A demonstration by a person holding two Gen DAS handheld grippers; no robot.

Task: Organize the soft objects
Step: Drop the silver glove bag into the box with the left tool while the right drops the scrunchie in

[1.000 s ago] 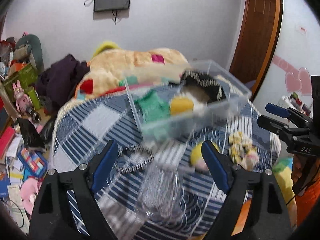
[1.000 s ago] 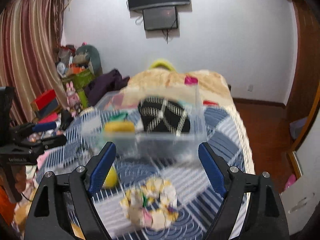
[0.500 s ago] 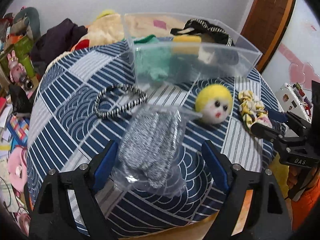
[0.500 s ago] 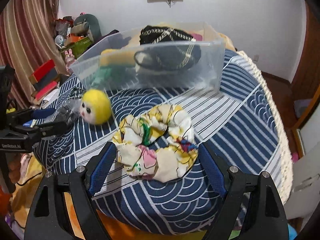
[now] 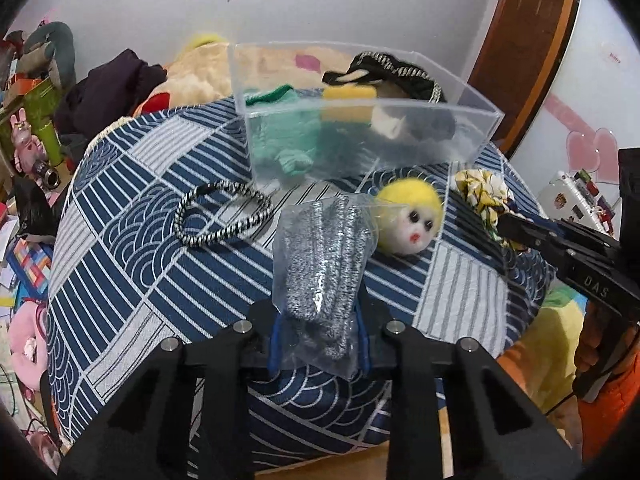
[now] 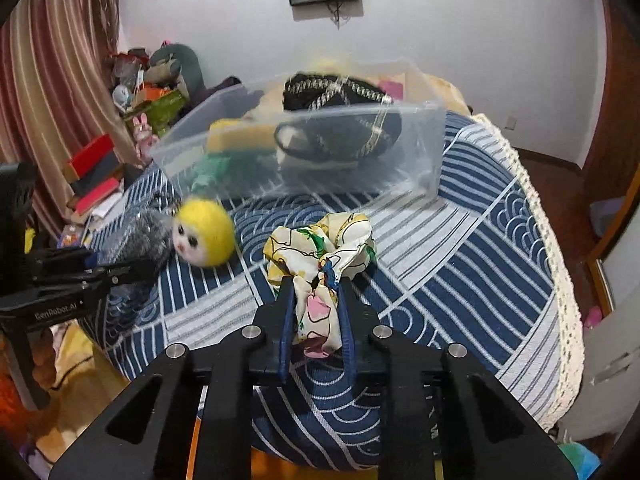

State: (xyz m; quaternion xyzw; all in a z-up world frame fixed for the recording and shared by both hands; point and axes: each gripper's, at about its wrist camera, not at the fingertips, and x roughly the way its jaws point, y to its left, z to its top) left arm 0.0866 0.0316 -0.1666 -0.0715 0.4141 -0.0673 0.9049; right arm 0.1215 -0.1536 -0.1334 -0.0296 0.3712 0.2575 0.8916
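My left gripper (image 5: 318, 320) is shut on the near end of a clear bag of grey knit cloth (image 5: 324, 256) on the blue patterned table (image 5: 160, 280). My right gripper (image 6: 316, 284) is shut on a floral scrunchie (image 6: 320, 244), which also shows in the left wrist view (image 5: 484, 192). A yellow-haired doll head (image 5: 408, 216) lies between them, also seen in the right wrist view (image 6: 204, 236). A striped hair band (image 5: 224, 212) lies to the left. A clear plastic bin (image 5: 360, 128) behind holds a green cloth, a yellow sponge and a black bag.
The round table ends close in front of both grippers, with a lace edge (image 6: 560, 264) on the right. Clutter of toys and books (image 5: 28, 160) fills the floor to the left. A wooden door (image 5: 520, 52) stands at the back right.
Both grippers moved down and forward onto the table and closed: the left on the bag of grey cloth, the right on the floral scrunchie.
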